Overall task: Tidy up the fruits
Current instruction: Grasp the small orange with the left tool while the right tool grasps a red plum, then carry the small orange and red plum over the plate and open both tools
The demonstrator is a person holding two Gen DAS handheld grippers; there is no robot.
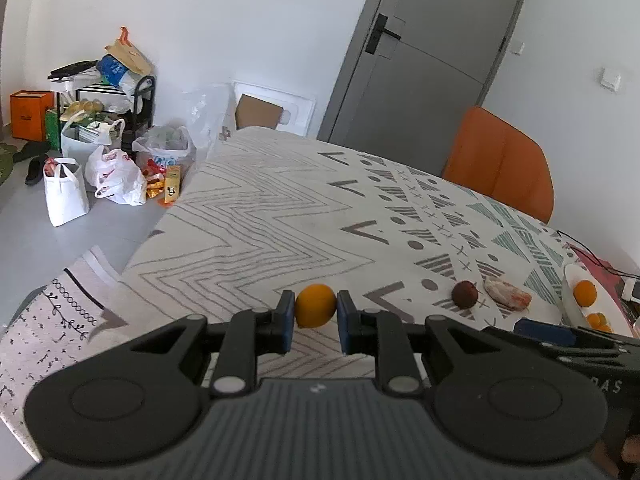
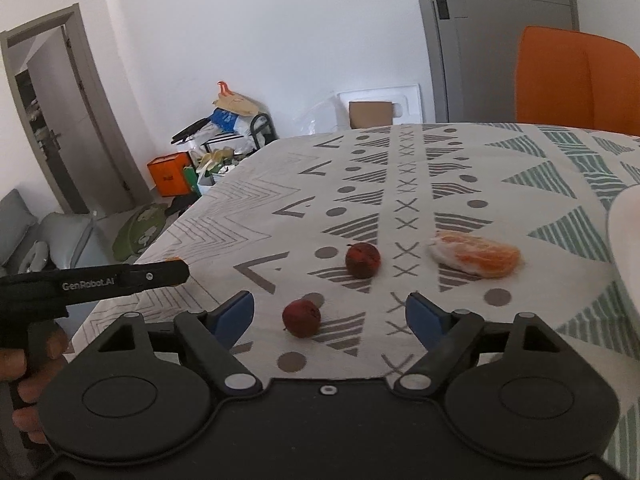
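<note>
My left hand-held gripper (image 1: pixel 316 312) pinching an orange (image 1: pixel 315 305) just above the patterned desk (image 1: pixel 256 216), my right hand-held gripper (image 2: pixel 329 312) spread wide around 1 small red fruit (image 2: pixel 301 317), 1 more red fruit (image 2: pixel 362 259) beyond, peeled segments (image 2: pixel 476 258) nearby, white plate (image 1: pixel 570 296) holding oranges.

Both cameras sit low over the patterned tablecloth (image 1: pixel 256 216), each looking forward along its own fingers toward the far wall. The left wrist view looks from the left, the right wrist view from further right. Both share the dark red fruit (image 1: pixel 465 294) (image 2: pixel 362 260), orange chair (image 1: pixel 500 160) (image 2: pixel 576 80) and grey door (image 1: pixel 432 48).
</note>
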